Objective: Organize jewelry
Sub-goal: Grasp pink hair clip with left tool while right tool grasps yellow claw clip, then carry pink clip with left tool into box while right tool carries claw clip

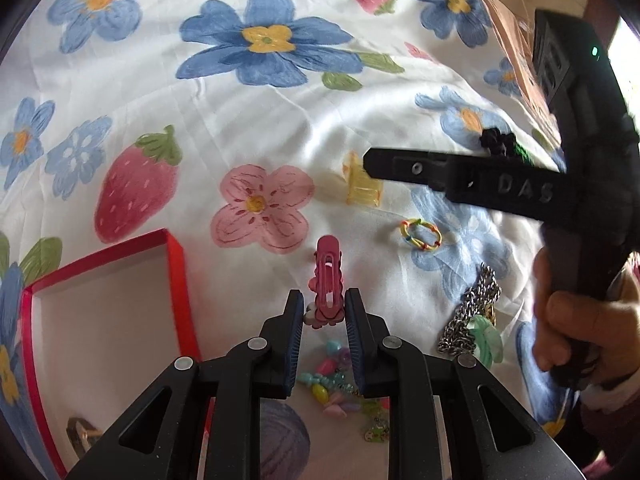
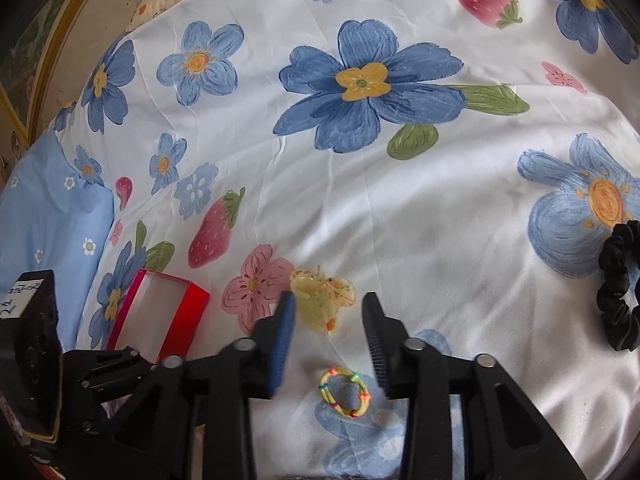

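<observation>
Clamping pink hair clip [image 1: 328,280], glossy w/ slot: left tool [image 1: 323,312]; right tool [image 2: 329,328] apart

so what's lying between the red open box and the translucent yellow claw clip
Only bedsheet with a printed pink flower; no item between red box and yellow claw clip, per the right wrist view.

Floral bedsheet [image 2: 360,208] (strawberries too), daylit, covers bed.
</observation>
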`<state>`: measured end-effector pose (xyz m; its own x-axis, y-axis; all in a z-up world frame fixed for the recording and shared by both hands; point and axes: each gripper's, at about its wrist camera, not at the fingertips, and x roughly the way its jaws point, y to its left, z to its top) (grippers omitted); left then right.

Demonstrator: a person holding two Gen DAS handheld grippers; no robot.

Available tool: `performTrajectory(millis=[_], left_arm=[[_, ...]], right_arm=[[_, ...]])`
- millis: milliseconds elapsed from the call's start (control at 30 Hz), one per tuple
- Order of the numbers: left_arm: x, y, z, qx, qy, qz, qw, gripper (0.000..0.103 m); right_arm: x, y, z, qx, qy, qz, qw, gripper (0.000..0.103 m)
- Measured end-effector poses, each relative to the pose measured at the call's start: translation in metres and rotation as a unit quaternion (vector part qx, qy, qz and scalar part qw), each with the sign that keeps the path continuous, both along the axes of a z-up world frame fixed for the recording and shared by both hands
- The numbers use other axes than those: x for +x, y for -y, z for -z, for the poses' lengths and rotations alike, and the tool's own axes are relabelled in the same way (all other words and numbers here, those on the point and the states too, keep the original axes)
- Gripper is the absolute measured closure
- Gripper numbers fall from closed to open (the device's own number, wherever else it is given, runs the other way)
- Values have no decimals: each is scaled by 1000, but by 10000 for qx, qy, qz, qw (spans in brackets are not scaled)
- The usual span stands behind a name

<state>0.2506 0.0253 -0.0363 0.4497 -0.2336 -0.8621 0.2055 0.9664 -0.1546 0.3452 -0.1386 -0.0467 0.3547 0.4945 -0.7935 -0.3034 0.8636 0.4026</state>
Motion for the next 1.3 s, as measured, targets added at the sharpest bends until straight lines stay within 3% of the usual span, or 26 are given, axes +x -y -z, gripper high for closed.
performTrajectory(millis=[67,233,300,667,933,1300], left_arm=[[-7,-8,-7,-93,58,-141,9998,83],[-24,-23,-15,-198,136,-340,9991,83],[-29,-28,-18,-243,162,-394,9988,83],[-54,-41,-33,-550,470,-653,9952,84],[-78,-52,-46,-550,771,-900,9914,84],[-109,-93,-61,-532,1050,-1454,9823,84]], right_arm=[[1,-11,2,-186,76,-43,9998,46],[7,-25,16,-672,131,-59,9976,47],[8,-23,20,-737,134,14,9972,64],[-20,-7,-11,-347,324,-118,9988,65],[-46,-8,-24,-31,291,-277,9992,65],[-61,-46,-38,199,379,-741,9963,65]])
